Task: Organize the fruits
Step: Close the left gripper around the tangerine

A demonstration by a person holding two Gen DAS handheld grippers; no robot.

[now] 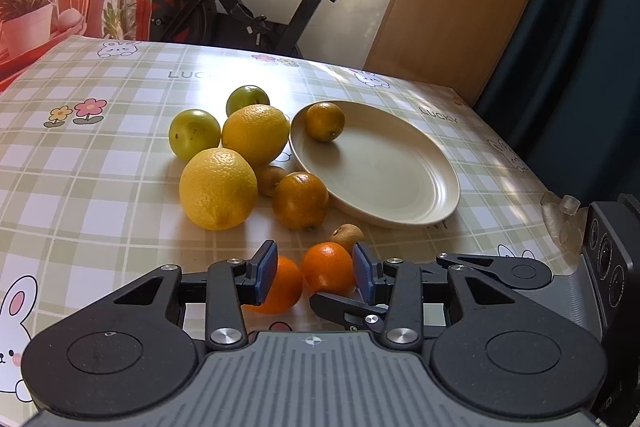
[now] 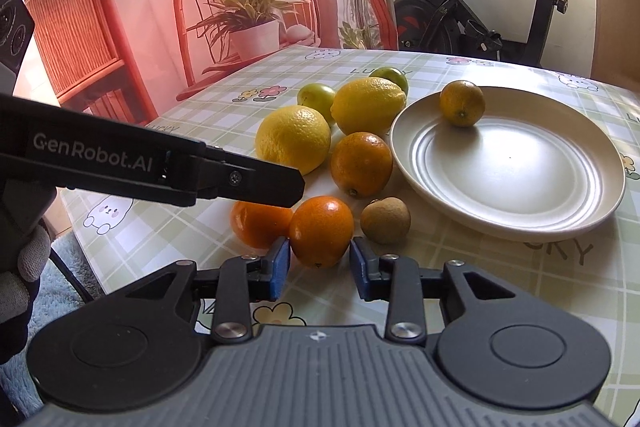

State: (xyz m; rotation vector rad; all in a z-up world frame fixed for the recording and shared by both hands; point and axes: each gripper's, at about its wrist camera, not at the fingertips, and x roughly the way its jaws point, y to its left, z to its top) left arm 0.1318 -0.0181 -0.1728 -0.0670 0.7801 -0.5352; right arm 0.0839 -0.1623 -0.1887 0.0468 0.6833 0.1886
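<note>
The right gripper [image 2: 319, 263] sits low in the middle of its picture with its blue pads open wide, and a small orange [image 2: 321, 230] sits right at the gap, just past the tips. The pads are close to its sides but I cannot tell if they touch; nothing is held yet. The orange is round, so it has no long way to line up with. The left gripper [image 1: 316, 271] is open too and holds nothing. In its picture the same orange [image 1: 328, 267] shows between the pads, with a second orange [image 1: 280, 285] touching it on the left. I think the right gripper is nearer, so it should take this one. Just to the right of the orange is a little brown fruit [image 2: 385, 220], so there is not much room on that side. The plate [image 2: 568, 223] fills the right of the picture with one orange fruit [image 2: 462, 103] on its far side and lots of bare room. The path up and right to the plate looks open. Two lemons [image 2: 294, 139] and green fruits sit farther back.
</note>
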